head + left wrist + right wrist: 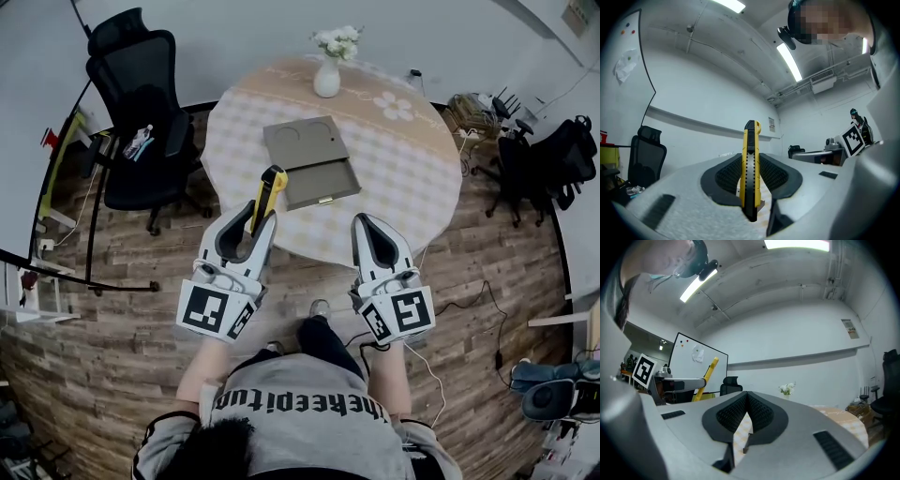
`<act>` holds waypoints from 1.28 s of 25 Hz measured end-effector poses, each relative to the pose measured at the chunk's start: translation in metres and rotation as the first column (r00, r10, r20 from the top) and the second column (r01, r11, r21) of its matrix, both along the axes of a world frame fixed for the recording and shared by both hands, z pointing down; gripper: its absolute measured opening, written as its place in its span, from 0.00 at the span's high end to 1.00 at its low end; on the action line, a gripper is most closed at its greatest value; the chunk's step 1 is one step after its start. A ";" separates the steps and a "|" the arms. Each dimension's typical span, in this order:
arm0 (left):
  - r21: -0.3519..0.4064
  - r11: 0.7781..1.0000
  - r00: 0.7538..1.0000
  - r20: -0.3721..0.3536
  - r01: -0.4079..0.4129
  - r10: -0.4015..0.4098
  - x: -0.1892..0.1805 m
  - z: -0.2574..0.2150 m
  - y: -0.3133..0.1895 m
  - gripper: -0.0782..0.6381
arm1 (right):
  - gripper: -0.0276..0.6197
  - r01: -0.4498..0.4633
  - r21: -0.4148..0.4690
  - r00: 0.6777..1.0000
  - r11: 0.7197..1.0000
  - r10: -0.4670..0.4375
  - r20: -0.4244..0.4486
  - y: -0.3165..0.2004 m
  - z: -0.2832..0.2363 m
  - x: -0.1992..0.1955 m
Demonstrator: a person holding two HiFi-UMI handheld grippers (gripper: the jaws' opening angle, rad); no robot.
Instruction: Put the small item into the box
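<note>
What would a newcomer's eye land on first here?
The yellow utility knife stands out first, clamped upright in the left gripper by the near edge of the round checked table. Beyond it an open grey box lies mid-table, with a vase of white flowers at the far edge. The right gripper is shut and empty.

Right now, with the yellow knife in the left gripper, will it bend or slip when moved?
Probably stiff: the yellow knife stands straight in the left gripper, without sag. It might pivot, since only its lower half is clamped. The plastic body looks smooth, so some slipping is possible.
</note>
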State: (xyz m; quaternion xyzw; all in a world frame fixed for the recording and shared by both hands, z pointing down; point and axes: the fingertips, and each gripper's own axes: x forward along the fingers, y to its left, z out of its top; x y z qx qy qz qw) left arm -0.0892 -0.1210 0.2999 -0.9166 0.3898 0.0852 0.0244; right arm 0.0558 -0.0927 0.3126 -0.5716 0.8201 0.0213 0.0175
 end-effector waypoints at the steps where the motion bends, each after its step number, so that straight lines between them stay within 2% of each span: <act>1: -0.001 1.000 1.000 0.003 0.005 -0.005 0.004 0.000 -0.006 0.72 | 0.95 0.009 -0.001 1.000 1.000 -0.009 0.000 -0.007 -0.001 0.003; 17: -0.015 0.996 0.993 0.074 0.092 -0.090 0.063 0.012 -0.072 0.72 | 0.95 0.137 -0.011 0.991 0.991 -0.137 0.009 -0.093 -0.002 0.054; 32: -0.066 0.984 0.974 0.165 0.168 -0.155 0.118 0.040 -0.115 0.72 | 0.95 0.250 -0.061 0.968 0.966 -0.247 0.041 -0.142 0.020 0.101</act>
